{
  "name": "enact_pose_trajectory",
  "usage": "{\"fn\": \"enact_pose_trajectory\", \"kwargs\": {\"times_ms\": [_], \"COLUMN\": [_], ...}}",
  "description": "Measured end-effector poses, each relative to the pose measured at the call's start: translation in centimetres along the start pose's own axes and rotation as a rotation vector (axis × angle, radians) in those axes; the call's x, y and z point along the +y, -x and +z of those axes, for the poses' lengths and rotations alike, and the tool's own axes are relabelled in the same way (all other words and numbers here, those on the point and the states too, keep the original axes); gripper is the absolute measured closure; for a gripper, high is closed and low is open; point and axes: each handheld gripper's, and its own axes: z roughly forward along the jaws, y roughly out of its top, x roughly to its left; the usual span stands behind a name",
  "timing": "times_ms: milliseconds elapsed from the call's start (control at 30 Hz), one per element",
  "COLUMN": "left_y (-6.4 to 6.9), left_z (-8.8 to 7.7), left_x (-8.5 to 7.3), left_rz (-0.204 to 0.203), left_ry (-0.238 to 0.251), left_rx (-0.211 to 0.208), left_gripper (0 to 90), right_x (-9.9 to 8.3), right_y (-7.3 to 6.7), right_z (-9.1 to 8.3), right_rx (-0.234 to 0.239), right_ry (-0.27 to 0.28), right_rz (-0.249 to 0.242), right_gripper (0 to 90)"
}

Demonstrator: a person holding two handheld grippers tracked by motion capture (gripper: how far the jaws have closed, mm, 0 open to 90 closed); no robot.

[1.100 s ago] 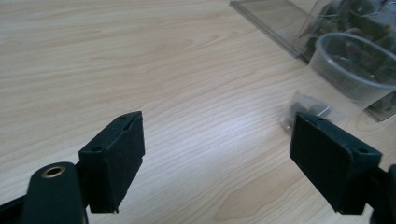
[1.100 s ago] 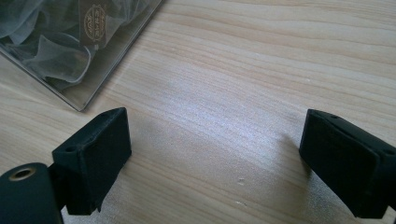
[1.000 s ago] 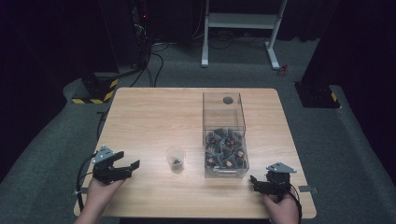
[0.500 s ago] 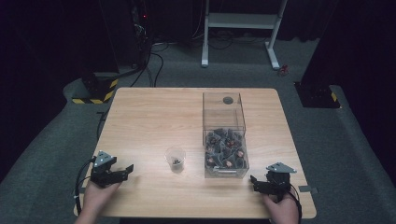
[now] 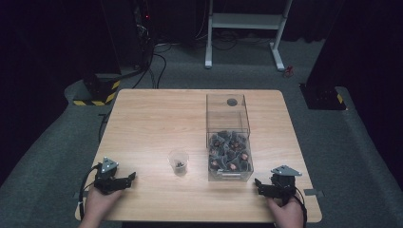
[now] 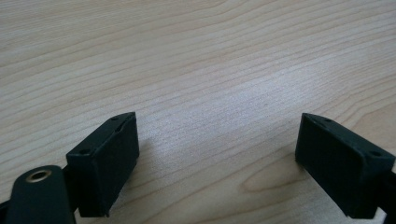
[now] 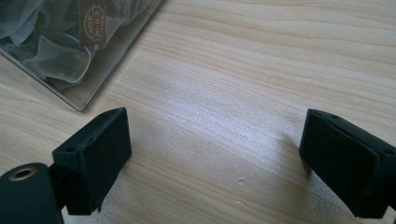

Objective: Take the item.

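A clear box (image 5: 228,142) of small dark packets stands on a wooden table (image 5: 157,118) — a plastic cup (image 5: 178,162) just left of it, two hand-held grippers nearer the person.

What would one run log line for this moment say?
left gripper: open, empty, near table edge | right gripper: open, empty, beside clear box | small cup: upright, untouched | table

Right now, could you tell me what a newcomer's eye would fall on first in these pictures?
Most likely the clear box right of centre on the wooden table, its near end heaped with small dark packets. Just left of it stands a small clear cup with something dark at its bottom. At the near edge, the left gripper and right gripper rest at opposite corners, jaws open on bare wood.
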Motion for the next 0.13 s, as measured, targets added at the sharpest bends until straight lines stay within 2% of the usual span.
{"fn": "enact_pose_trajectory", "kwargs": {"times_ms": [133], "left_y": [0.06], "left_z": [-0.01], "left_x": [-0.1], "left_rz": [-0.006], "left_ry": [0.006], "left_rx": [0.005], "left_gripper": [13.5], "right_x": [0.06], "right_y": [0.0], "right_z": [0.08], "right_rx": [-0.002], "right_ry": [0.0], "right_rz": [0.001], "right_gripper": [8.2]}}
